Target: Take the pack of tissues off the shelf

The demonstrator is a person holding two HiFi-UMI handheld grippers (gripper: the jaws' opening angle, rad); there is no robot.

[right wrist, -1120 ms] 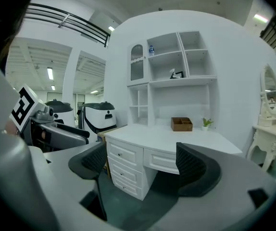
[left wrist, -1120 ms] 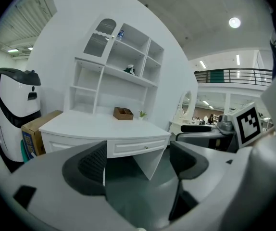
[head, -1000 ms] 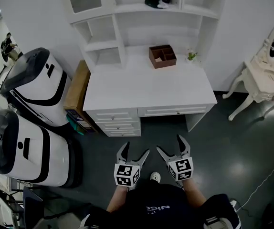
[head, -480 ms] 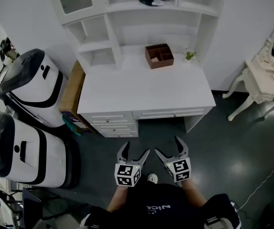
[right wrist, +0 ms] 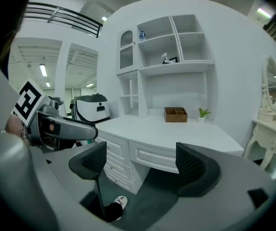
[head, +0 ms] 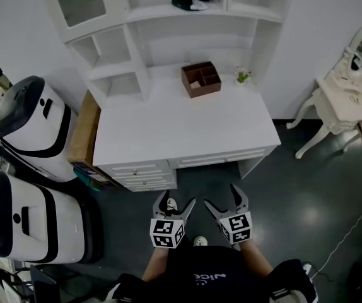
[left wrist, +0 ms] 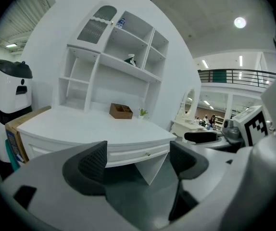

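My left gripper (head: 176, 202) and right gripper (head: 223, 197) hang empty, fingers spread, well short of the worktop (head: 181, 122). The tissue pack (head: 189, 0) is, I think, the small dark-and-white thing on the upper shelf (head: 152, 10); reaching that high, I could nudge it backward.

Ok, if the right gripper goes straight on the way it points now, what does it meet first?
Probably the drawer front of the white desk, which shows between the open, empty jaws of the right gripper. The floor before it looks free; the shelf sits above that line. Depth is unclear.
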